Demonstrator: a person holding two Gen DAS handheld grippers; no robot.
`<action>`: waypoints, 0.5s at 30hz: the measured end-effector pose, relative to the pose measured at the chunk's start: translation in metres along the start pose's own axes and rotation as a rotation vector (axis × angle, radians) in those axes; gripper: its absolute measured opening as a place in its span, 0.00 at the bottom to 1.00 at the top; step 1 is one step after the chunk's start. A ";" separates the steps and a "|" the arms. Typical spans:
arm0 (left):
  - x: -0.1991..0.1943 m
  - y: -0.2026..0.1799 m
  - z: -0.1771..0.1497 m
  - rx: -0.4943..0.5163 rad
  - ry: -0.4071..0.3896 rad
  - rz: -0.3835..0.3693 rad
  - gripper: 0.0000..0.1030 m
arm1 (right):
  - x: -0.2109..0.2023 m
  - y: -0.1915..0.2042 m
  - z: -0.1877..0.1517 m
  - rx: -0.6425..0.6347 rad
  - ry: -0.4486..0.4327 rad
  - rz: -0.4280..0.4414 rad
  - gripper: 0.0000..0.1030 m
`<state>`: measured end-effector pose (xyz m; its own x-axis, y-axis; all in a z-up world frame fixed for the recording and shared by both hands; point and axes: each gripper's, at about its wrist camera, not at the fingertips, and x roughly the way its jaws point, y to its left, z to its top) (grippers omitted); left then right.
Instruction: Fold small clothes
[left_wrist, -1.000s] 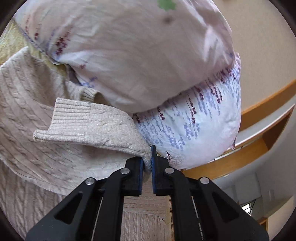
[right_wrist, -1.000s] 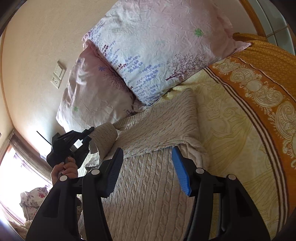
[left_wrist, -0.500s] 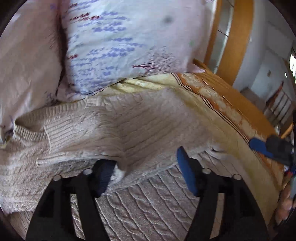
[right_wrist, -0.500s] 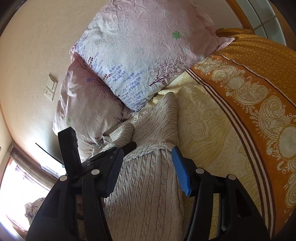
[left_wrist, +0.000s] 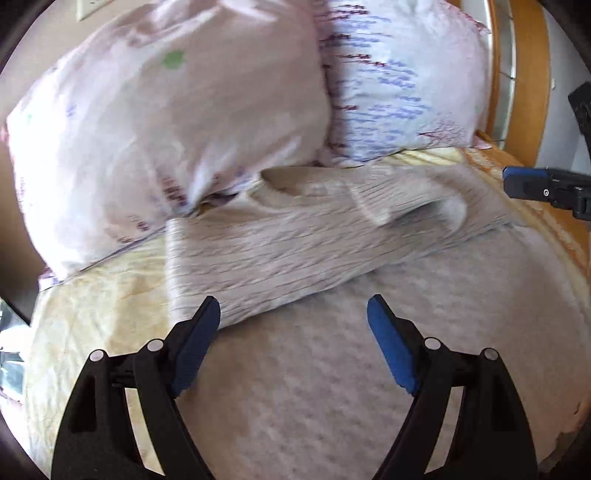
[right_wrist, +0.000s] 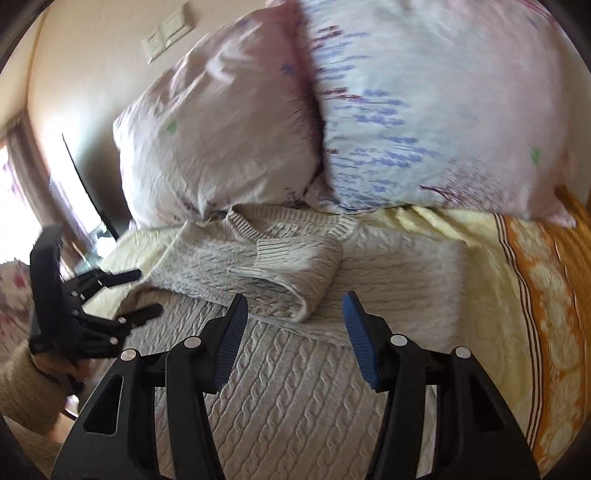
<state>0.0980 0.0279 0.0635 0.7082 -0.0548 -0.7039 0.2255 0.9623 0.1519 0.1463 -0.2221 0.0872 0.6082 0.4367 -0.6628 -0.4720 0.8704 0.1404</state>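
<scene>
A beige cable-knit sweater (right_wrist: 295, 387) lies flat on the bed, its collar toward the pillows. One sleeve (right_wrist: 295, 269) is folded across the chest, its ribbed cuff lying on top. The sweater also shows blurred in the left wrist view (left_wrist: 314, 369), with the folded sleeve (left_wrist: 295, 251) across it. My left gripper (left_wrist: 293, 314) is open and empty just above the sweater body; it also shows at the left of the right wrist view (right_wrist: 144, 291). My right gripper (right_wrist: 295, 302) is open and empty just short of the folded sleeve; its blue tip (left_wrist: 517, 186) shows at the right edge of the left wrist view.
Two floral pillows (right_wrist: 229, 140) (right_wrist: 424, 103) lean against the wall behind the sweater. The bed has a pale yellow cover (right_wrist: 480, 258) with an orange patterned border (right_wrist: 554, 295) on the right. A wooden headboard frame (left_wrist: 524, 74) stands at the far right.
My left gripper has let go of the sleeve cuff and opened; the sleeve now lies across the chest. Both grippers have swung around and drawn back over the sweater body.
</scene>
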 end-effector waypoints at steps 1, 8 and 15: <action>0.000 0.011 -0.006 0.006 0.013 0.038 0.79 | 0.015 0.016 0.005 -0.077 0.025 -0.040 0.54; 0.006 0.035 -0.034 0.122 0.069 0.133 0.79 | 0.082 0.055 0.005 -0.327 0.159 -0.254 0.53; 0.032 0.048 -0.027 0.095 0.105 0.171 0.70 | 0.080 0.023 0.022 -0.085 0.080 -0.255 0.08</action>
<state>0.1136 0.0796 0.0295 0.6688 0.1402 -0.7301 0.1734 0.9255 0.3366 0.1982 -0.1619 0.0532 0.6634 0.1842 -0.7252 -0.3646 0.9260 -0.0983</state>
